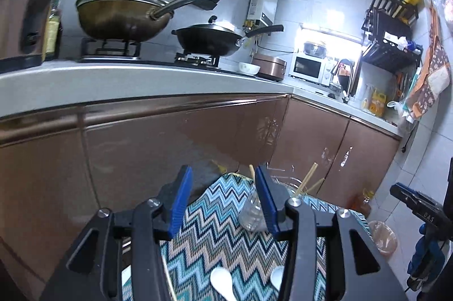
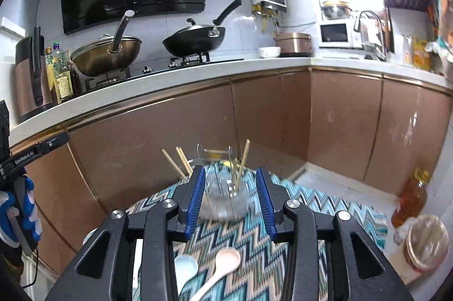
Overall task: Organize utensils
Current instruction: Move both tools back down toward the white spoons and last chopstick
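Utensils scattered over zigzag-patterned teal and beige cloth (image 2: 226,233), lower middle of both views.

Left wrist view, left to right: left gripper (image 1: 223,200) at lower centre, blue-padded jaws apart, nothing between them. White ceramic spoon (image 1: 220,282) flat on cloth at bottom edge, second spoon bowl just right of it, partly hidden. Clear glass jar (image 1: 252,211) behind right jaw, blurred. Wooden chopsticks (image 1: 307,179) leaning up beyond jaw, right of centre.

Right wrist view, left to right: pale blue ceramic spoon (image 2: 185,268) lower left of centre; pink ceramic spoon (image 2: 223,261) just beside it, handle toward bottom edge. Right gripper (image 2: 230,199) jaws apart, empty, framing glass jar with two chopsticks upright inside. More chopsticks slanted in wire rack (image 2: 215,152) behind, upper centre.

Risks, as judged: jar light and tall, sideways knock from either jaw likely to tip it and spill chopsticks. Glazed spoons lying flat, hence slippery pinch; jaws may snag cloth and drag it. Motion blur suggests fast travel, raising collision risk.
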A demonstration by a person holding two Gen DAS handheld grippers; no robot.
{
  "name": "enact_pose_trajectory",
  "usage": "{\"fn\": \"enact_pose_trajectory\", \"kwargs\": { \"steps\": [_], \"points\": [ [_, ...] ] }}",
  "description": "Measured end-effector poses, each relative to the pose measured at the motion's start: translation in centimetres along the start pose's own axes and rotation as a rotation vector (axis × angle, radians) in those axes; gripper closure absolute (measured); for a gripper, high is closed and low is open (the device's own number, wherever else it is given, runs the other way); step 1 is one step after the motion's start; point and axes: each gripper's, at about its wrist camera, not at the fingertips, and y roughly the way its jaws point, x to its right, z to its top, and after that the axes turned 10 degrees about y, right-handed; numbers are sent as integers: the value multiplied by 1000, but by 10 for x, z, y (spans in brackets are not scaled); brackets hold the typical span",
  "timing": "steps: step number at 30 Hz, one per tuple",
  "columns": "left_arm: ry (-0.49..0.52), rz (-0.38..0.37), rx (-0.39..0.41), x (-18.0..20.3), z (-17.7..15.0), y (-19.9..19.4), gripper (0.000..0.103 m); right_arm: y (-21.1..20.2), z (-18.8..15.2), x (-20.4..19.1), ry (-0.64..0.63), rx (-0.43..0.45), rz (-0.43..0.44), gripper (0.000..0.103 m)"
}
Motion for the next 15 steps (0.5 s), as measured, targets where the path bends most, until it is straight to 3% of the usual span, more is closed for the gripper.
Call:
{"fn": "enact_pose_trajectory", "kwargs": {
  "steps": [15],
  "points": [
    [53,-16,-42,4,-17,-69,59,-70,-37,-7,53,-15,-9,66]
  ]
}}
